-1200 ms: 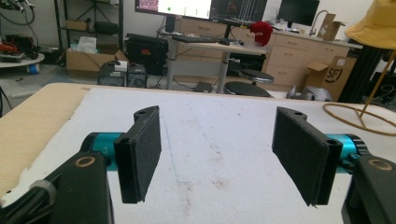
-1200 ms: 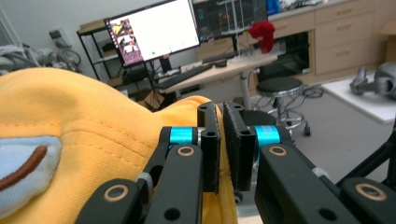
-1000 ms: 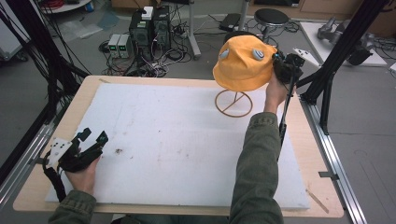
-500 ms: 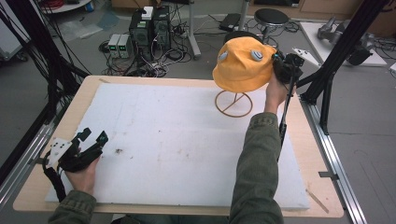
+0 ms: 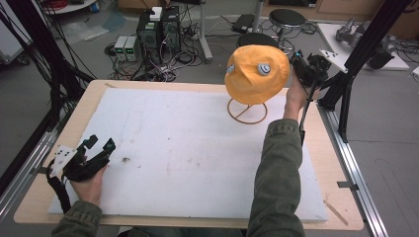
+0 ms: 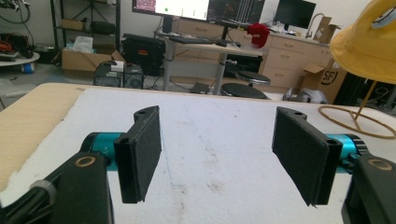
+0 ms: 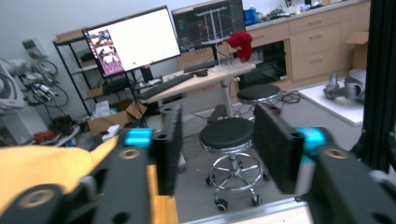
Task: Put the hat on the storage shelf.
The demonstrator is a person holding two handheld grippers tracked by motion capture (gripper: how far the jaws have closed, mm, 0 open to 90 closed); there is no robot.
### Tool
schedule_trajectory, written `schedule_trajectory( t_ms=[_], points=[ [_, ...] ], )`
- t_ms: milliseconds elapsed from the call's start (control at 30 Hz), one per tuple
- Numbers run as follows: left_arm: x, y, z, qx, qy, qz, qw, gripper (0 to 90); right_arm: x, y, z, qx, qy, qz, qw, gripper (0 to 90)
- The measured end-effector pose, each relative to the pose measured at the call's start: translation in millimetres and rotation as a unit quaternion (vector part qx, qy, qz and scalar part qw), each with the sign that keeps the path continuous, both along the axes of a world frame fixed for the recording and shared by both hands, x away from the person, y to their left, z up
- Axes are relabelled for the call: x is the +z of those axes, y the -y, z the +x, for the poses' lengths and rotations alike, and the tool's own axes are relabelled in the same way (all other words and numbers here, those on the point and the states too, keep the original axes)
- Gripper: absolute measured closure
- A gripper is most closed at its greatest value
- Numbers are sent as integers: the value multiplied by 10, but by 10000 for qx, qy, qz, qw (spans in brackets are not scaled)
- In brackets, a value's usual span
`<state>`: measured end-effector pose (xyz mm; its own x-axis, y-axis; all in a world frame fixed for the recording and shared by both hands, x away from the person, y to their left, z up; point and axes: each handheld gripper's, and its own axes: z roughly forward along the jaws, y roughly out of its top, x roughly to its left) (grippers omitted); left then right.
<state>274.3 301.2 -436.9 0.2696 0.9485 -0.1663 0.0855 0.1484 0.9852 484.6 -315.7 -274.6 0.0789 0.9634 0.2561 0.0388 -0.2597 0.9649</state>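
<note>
**Right gripper holds position beside the hat; nothing yet grasped**

The yellow hat (image 5: 258, 73) sits on its wire stand (image 5: 247, 111) at the far right part of the worktop (image 5: 197, 148). Over the last second, little has changed: the hat, stand and both hands keep their places. The right gripper (image 5: 302, 66) stays raised just right of the hat's brim, so the work appears to be paused at the approach, with the grasp not yet made.

The high view places that gripper close against the hat but hides its jaws. The right gripper view settles it: the jaws stand wide with only the room between them, and the hat (image 7: 46, 172) lies off to their left. The left gripper (image 5: 96, 150) rests well away from the hat, at the near left of the worktop; the left gripper view shows its jaws wide and empty, with the hat (image 6: 369, 42) and stand (image 6: 359, 119) far off to the right.
</note>
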Motion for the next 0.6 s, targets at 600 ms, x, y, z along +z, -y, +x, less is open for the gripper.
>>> schedule_trajectory(
  t_ms=[600],
  points=[
    [7, 25, 19, 9, 36, 12, 10000, 330, 159, -88, -100, 439, 428, -177, 9980, 118]
  ],
)
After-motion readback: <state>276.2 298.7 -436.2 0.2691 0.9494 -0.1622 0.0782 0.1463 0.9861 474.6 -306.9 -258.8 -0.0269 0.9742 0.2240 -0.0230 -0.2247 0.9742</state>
